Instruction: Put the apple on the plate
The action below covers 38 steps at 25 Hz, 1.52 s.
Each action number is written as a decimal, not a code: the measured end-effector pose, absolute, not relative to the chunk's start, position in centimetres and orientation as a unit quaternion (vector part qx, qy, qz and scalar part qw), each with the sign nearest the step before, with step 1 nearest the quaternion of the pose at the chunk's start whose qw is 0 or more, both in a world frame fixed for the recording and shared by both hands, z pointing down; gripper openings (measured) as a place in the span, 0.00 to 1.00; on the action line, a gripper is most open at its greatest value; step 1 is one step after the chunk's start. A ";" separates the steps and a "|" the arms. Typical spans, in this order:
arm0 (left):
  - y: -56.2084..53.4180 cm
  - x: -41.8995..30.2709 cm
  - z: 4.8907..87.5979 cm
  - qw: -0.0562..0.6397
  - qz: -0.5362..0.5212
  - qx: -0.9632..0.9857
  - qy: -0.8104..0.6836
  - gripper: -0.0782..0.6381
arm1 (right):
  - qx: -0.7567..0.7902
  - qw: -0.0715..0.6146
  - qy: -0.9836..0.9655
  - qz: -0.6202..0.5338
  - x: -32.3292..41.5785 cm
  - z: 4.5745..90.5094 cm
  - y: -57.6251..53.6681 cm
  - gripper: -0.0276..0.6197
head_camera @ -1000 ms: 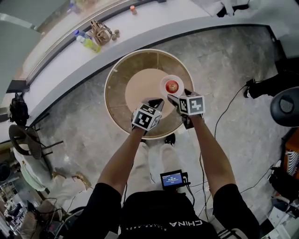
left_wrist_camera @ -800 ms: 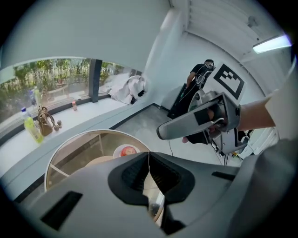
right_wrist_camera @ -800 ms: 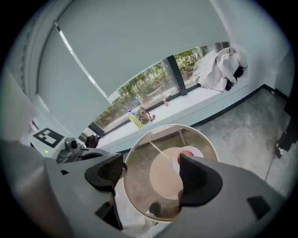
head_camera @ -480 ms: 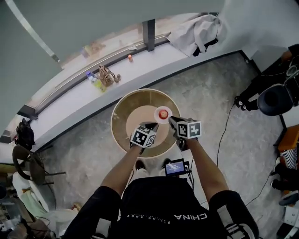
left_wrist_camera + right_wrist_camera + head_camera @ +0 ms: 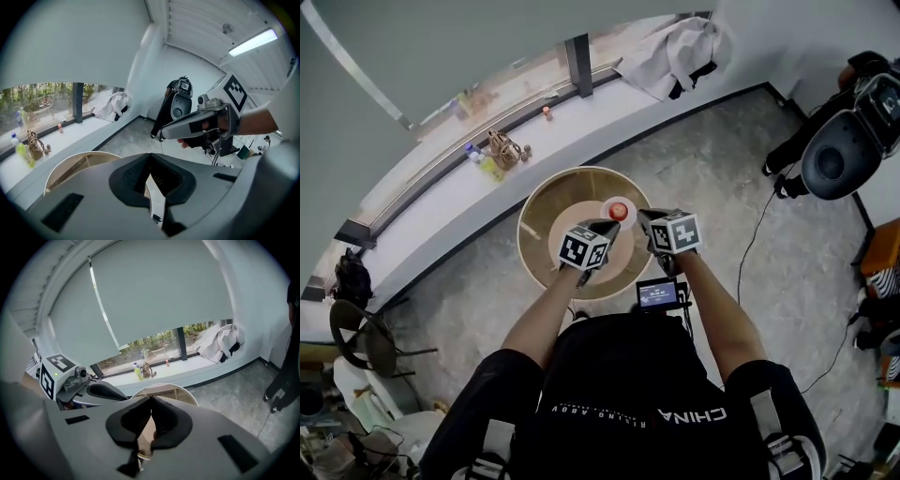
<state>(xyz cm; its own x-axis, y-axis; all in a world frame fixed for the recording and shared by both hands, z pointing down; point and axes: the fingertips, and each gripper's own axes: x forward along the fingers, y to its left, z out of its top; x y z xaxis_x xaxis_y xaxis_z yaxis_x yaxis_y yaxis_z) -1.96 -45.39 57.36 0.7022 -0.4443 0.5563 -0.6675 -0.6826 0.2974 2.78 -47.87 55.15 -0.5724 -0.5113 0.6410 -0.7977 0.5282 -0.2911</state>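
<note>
- The small red apple [image 5: 619, 209] is sitting on the little round white plate [image 5: 607, 214], just above the middle of the head view, on the round tan wooden table [image 5: 546, 220]. It is tiny there, but it appears to be lying wholly inside the rim, so the placing is looking done.
- The left gripper [image 5: 606, 228] and the right gripper [image 5: 644, 217] are hovering just below the plate in the frame, both clear of the apple (nothing seems left but drawing away).
- The left gripper's jaws are meeting tip to tip and gripping nothing. The right gripper's jaws have just been closing and are pressing together with nothing between them.
- Only the head view is showing the apple and plate. In both gripper views the jaws are covering that spot, leaving just an arc of table rim.
- The left gripper view is catching the right gripper at the right of the frame and a ceiling light strip [image 5: 255, 41] at upper right. The right gripper view is showing a grey roller blind [image 5: 154, 291] and a yellow-green bottle [image 5: 138, 373] on the white window ledge [image 5: 187, 369].
</note>
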 end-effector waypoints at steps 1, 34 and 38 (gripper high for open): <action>-45.4 -1.5 57.2 0.243 0.229 0.890 -0.312 0.13 | 0.388 0.252 -0.840 0.282 3.2 55.1 -47.9 0.09; -16.4 -10.6 62.1 0.204 0.321 0.825 -0.418 0.13 | 0.415 0.291 -0.817 0.276 1.7 59.1 -20.1 0.09; -12.0 -11.5 62.7 0.240 0.286 0.833 -0.409 0.13 | 0.428 0.302 -0.813 0.254 1.2 58.7 -15.7 0.09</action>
<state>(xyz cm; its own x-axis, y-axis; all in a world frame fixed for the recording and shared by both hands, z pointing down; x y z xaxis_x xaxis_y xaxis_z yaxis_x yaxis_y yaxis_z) -11.53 -12.04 62.75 0.5025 -0.5433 0.6725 -0.8182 -0.5503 0.1667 1.22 -15.68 58.66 -0.4515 -0.5415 0.7092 -0.8490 0.5053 -0.1547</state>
